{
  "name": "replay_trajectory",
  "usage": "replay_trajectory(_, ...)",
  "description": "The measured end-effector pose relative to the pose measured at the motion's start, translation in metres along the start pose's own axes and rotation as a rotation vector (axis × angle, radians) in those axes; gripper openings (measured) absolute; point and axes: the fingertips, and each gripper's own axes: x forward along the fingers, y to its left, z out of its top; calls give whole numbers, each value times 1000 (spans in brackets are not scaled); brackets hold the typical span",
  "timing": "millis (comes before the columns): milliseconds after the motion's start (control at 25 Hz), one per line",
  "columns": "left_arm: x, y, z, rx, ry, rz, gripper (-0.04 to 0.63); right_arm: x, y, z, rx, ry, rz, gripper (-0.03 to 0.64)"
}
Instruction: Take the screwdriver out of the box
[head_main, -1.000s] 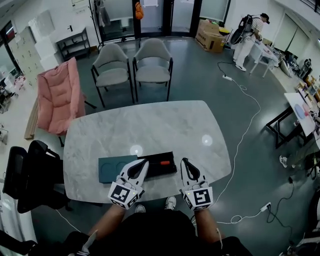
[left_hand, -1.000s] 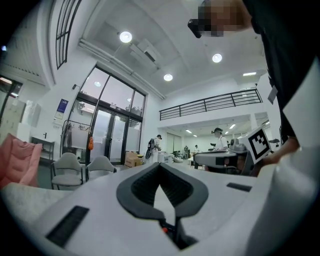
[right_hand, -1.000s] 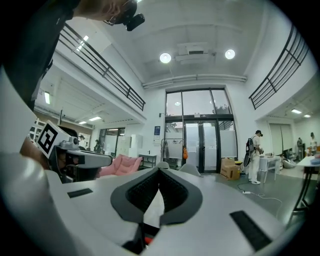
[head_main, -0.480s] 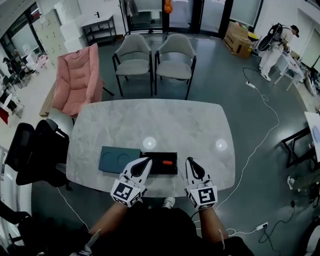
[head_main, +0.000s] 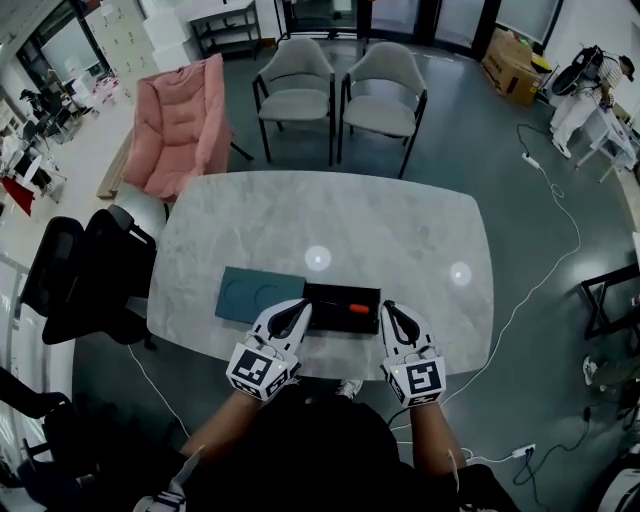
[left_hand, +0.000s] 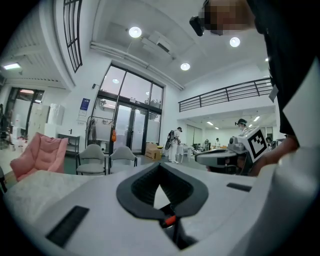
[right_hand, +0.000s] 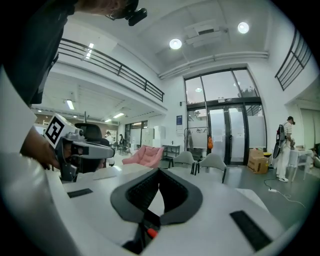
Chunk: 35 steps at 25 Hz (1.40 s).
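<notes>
**Head view – screwdriver in the box, both grippers closed just short of it**

The screwdriver is seen lying flat in the open black box, near the table's front edge. It is placed just ahead of the two tools and between them – to the right of the left gripper and to the left of the right gripper. Its long axis runs crosswise to the way both grippers point, with the orange handle turned toward the right gripper and the dark shaft toward the left one. The right gripper is judged the nearer to the handle. The left gripper's tip is seen at the box's near left corner, close to the shaft end; whether it touches the box cannot be told.

Both pairs of jaws are shown brought together at their tips in the gripper views, with nothing between the pads. Neither tool is holding anything. For a grasp the jaws would have to be parted first and set across the handle – a judgement, not something shown.

A teal lid is laid flat just beyond the left gripper's left side, touching or nearly touching the box.

No brand, label or writing can be read on the box, the lid or the screwdriver. Only black-and-white square markers are seen on the gripper cubes.
</notes>
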Motion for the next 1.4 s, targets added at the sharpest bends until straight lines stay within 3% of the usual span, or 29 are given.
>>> replay_trajectory(280, -14, 33, -13, -13, 16, 46, 5, 35, 15, -74, -159, 256, 54, 23)
replay_trajectory(480, -25, 57, -18, -33, 11, 79, 5, 49, 32, -137, -368, 487, 177, 23)
replay_trajectory(640, -30, 64, -24, -52, 24, 102, 3, 53, 34, -173, -471, 641, 285, 28)
replay_trajectory(760, -30, 65, -28, -66, 28, 109, 4, 57, 35, -197, -512, 742, 355, 127)
replay_trajectory(1120, -42, 74, -40, -91, 42, 135, 5, 75, 44, -249, -728, 936, 505, 141)
replay_trajectory(1400, -53, 84, -44, -101, 40, 166, 5, 83, 45, -273, -748, 1027, 545, 141)
